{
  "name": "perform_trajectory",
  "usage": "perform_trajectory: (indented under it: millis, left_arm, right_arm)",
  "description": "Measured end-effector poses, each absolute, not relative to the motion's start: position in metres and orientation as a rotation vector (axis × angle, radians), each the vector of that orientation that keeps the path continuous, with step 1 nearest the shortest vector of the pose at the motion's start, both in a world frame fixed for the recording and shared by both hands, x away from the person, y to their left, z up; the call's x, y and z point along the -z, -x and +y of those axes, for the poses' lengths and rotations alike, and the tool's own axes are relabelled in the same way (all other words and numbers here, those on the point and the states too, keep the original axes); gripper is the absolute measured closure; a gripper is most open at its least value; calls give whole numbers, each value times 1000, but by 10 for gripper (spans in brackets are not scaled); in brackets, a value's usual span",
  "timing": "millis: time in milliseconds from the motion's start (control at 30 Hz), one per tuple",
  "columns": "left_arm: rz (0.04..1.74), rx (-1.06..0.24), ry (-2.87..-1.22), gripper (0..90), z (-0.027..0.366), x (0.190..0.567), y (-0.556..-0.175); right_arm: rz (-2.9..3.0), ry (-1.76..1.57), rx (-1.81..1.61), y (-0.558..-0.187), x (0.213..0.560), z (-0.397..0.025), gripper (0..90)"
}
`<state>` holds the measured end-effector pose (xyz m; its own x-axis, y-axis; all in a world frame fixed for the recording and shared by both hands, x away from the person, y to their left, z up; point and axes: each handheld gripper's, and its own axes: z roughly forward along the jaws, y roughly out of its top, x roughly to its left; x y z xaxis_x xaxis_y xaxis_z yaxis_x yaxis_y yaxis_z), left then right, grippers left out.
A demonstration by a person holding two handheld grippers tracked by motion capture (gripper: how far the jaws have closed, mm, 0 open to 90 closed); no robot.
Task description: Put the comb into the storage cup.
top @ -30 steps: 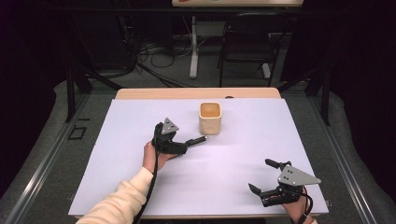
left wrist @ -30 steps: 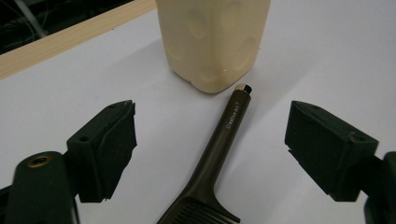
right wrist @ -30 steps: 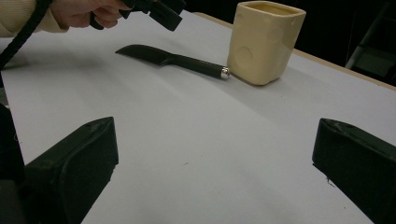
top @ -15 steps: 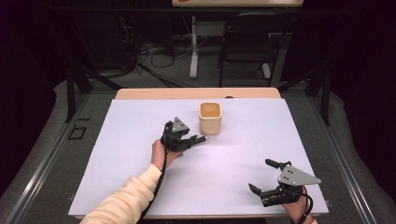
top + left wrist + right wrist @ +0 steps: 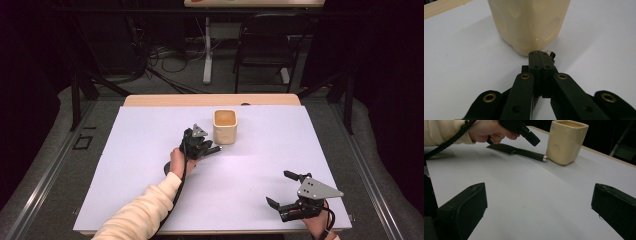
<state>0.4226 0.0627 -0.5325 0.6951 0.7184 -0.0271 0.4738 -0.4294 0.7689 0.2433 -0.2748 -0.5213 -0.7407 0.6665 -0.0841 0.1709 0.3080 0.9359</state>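
High view: left gripper [image 5: 212, 149] is sitting mid-table, just near-left of the cream cup [image 5: 225, 126], jaws pressed together, tips pointing right toward the cup base. Right gripper [image 5: 283, 192] is idling at the near-right corner of the white table [image 5: 125, 165], jaws spread wide, nothing in them. Cup is standing upright toward the far centre.

Left gripper view: jaws are fully closed, tips almost touching the cup's [image 5: 529, 22] lower wall. A black handle end w/ silver cap [image 5: 549, 53] is poking out just right of the tips. Can't tell from here if the jaws are actually pinching it or just passing over it.

Right gripper view: jaws wide apart, empty. Black knife [image 5: 517, 151] is lying flat on the table, blade toward the hand [image 5: 490, 131], silver-capped handle end touching or nearly touching the cup [image 5: 566, 141] base. The left gripper [image 5: 534, 141] is hanging above the knife w/ a visible gap, so it looks like no grip.

Progress, my read: early stage. Knife isn't lifted yet, cup is looking empty as far as visible; probably knife needs picking up and going into the cup. All of that is left.

In the way: cup wall is crowding the handle end, so little room for jaws there. Chair and cables beyond the far edge, not a factor.
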Motion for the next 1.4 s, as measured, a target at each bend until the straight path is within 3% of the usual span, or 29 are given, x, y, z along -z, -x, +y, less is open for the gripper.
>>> perform_trajectory:
  millis: [1400]
  left_arm:
    - [886, -405, -2216, 900, 32, 551, -435]
  right_arm:
    - [2130, -733, -1425, -242, 521, -275, 0]
